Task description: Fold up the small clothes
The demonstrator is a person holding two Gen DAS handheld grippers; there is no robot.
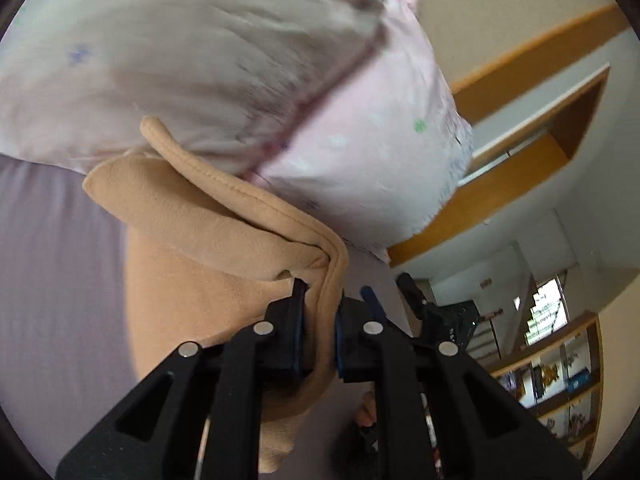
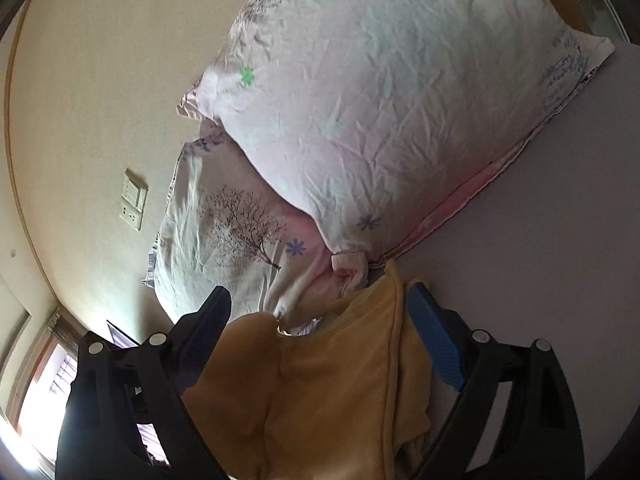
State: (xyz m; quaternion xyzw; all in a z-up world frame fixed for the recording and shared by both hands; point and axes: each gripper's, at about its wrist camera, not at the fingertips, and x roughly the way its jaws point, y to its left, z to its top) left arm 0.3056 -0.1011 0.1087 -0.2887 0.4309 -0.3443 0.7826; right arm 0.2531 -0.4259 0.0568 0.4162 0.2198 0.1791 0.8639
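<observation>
Left wrist view shows a tan fleece garment lifted off a pale lilac bed sheet, its stitched edge running down between the black fingers of the left gripper, which are pressed together on a folded hem of the cloth. Part of the garment flops forward in a rounded flap, and more of it hangs down below the fingers. Behind and above the garment lies a large pink pillow with small flower prints, blurred in this view, touching the top of the flap. To the right, part of the right gripper shows as a black tip, beyond it a wooden bed frame, cream wall and shelves with small items. From the right wrist view the same tan garment fills the space between the fingers of the right gripper, which stand wide apart, one black finger at the left and one with a blue pad at the right; the cloth lies against the blue pad, draped and bunched. Just past the garment sit two pillows: the pink flowered one on top, and under it another printed with a bare tree. A wall switch plate is on the cream wall at left, and a bright window at lower left.
</observation>
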